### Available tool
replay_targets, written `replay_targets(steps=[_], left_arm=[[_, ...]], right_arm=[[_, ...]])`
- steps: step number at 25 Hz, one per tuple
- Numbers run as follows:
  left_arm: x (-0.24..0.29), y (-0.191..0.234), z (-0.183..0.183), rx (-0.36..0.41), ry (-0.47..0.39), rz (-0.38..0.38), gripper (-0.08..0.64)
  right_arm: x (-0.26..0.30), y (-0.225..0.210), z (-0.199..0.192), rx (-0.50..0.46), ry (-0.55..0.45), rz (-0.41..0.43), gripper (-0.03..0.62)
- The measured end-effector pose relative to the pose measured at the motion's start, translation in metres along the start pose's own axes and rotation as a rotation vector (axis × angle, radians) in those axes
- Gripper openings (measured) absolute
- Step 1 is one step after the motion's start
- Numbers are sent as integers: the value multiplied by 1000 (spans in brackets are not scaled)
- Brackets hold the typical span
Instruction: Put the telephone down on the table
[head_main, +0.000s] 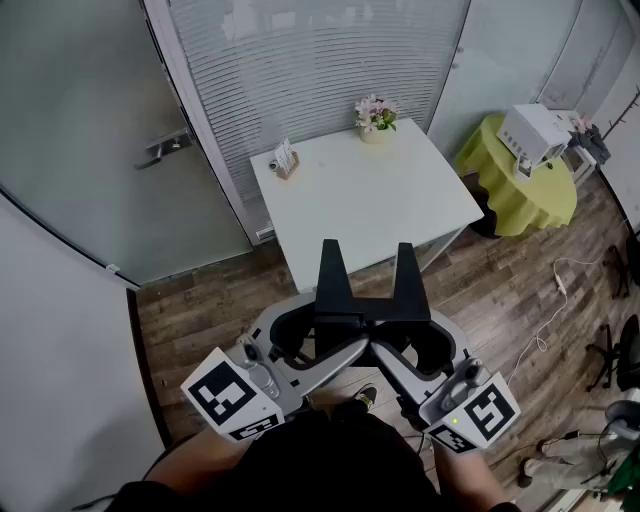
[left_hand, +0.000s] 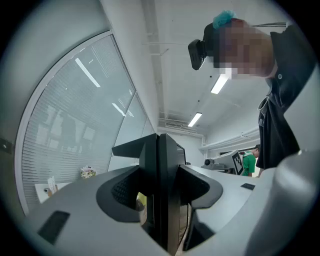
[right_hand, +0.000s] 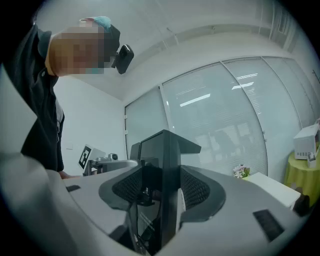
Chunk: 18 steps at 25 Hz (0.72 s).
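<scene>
No telephone shows in any view. I hold both grippers close to my body, and their noses cross in front of me. The left gripper (head_main: 300, 340) comes in from the left and the right gripper (head_main: 430, 345) from the right. Where they meet stands a black two-pronged piece (head_main: 367, 300), prongs pointing toward the white table (head_main: 400, 215). In the left gripper view this black piece (left_hand: 161, 180) stands edge-on between grey jaws with ribbed pads (left_hand: 120, 189) that stay clear of it. The right gripper view shows the same piece (right_hand: 162, 175) between separated pads (right_hand: 196, 190).
A small flower pot (head_main: 376, 115) and a card holder (head_main: 286, 160) sit on the table's far side. At the right a round yellow-green table (head_main: 520, 190) carries a white machine (head_main: 535, 135). A glass door with a handle (head_main: 165, 148) is at the left. A cable (head_main: 555, 300) lies on the wooden floor.
</scene>
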<state>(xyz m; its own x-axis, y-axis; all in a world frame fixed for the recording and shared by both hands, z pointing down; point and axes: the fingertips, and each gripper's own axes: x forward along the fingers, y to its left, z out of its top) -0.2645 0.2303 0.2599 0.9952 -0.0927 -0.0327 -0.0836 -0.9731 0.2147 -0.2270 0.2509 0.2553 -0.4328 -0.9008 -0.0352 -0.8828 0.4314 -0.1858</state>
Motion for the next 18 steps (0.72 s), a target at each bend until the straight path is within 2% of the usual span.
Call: replay_targets(steps=[18], left_arm=[[11,-1,-6,-4,15,1,245]], right_arm=[[-7,-10,-4,22,13,0,256]])
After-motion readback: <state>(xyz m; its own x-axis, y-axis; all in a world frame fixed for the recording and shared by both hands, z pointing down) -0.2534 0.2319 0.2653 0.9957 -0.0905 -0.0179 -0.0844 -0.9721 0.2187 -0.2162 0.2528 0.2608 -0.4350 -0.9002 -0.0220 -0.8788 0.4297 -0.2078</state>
